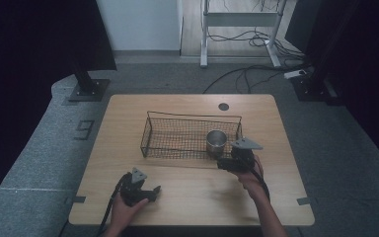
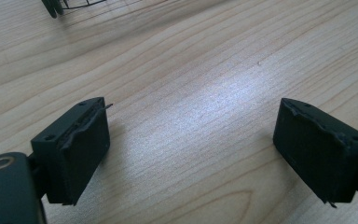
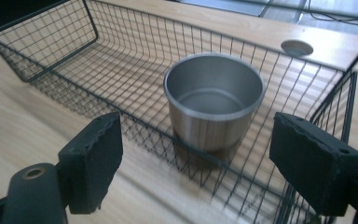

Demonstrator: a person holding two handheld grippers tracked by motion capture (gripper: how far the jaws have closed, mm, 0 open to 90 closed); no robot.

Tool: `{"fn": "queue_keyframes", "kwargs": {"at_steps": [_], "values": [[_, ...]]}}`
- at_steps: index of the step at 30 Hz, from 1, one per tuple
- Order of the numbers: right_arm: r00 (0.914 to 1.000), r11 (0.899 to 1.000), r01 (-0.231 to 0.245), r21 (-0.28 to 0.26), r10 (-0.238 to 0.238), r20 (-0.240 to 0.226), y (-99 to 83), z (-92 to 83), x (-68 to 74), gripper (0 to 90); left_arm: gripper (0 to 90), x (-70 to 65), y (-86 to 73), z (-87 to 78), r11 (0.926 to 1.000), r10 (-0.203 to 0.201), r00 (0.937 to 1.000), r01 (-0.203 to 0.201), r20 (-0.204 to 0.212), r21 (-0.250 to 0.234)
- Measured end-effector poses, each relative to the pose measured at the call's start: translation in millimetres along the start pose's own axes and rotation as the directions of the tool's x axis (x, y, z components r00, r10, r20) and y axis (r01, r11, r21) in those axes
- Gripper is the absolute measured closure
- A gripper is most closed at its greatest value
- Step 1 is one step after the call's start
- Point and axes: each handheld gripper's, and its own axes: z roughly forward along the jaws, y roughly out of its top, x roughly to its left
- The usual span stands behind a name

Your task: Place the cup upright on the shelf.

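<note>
High view | round steel cup [image 1: 216, 141] stood upright inside black wire basket [image 1: 150, 133] on wooden counter [image 1: 192, 195] | right gripper [image 3: 196, 158] fingers spread, gripping nothing, just outside basket | left gripper [image 2: 191, 149] fingers spread over bare counter

The tabletop [image 1: 187, 197] is pale wood with fine straight grain lines and a small dark round hole near its far edge. On it, the basket [image 3: 135, 60] is black wire in a square grid pattern. The cup [image 3: 213, 100] inside is plain silver-grey metal with a dull shine. Both tongs [image 1: 145, 193] [image 1: 227, 164] are matte black, each topped by a grey plate. The floor [image 1: 340, 148] is speckled grey carpet.
</note>
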Motion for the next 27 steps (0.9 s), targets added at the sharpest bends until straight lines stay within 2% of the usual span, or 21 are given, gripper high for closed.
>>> {"fn": "queue_keyframes", "kwargs": {"at_steps": [6, 17, 21, 27], "values": [[0.9998, 1.0, -0.017, -0.004, 0.017, -0.009, -23.7, -14.3, -1.0, 17.1, 10.6, 0.0, 0.0, 0.1, 1.0, -0.001, 1.0, 0.001, 0.0, -0.001], [0.9993, 0.998, -0.037, 0.047, 0.037, 0.002, -65.9, -24.4, -6.0, 17.8, 10.6, -0.1, 0.0, 0.1, 1.0, -0.001, 1.0, 0.001, -0.001, -0.001], [0.9991, 0.997, -0.042, 0.072, 0.041, 0.006, -73.5, -22.5, -8.5, 17.8, 10.6, -0.1, 0.0, 0.1, 1.0, -0.001, 1.0, 0.001, -0.001, -0.001], [0.9992, 0.997, -0.038, 0.071, 0.037, 0.015, -74.7, -21.5, -9.2, 17.8, 10.6, -0.1, 0.0, 0.1, 1.0, -0.001, 1.0, 0.001, -0.001, -0.001]]}}
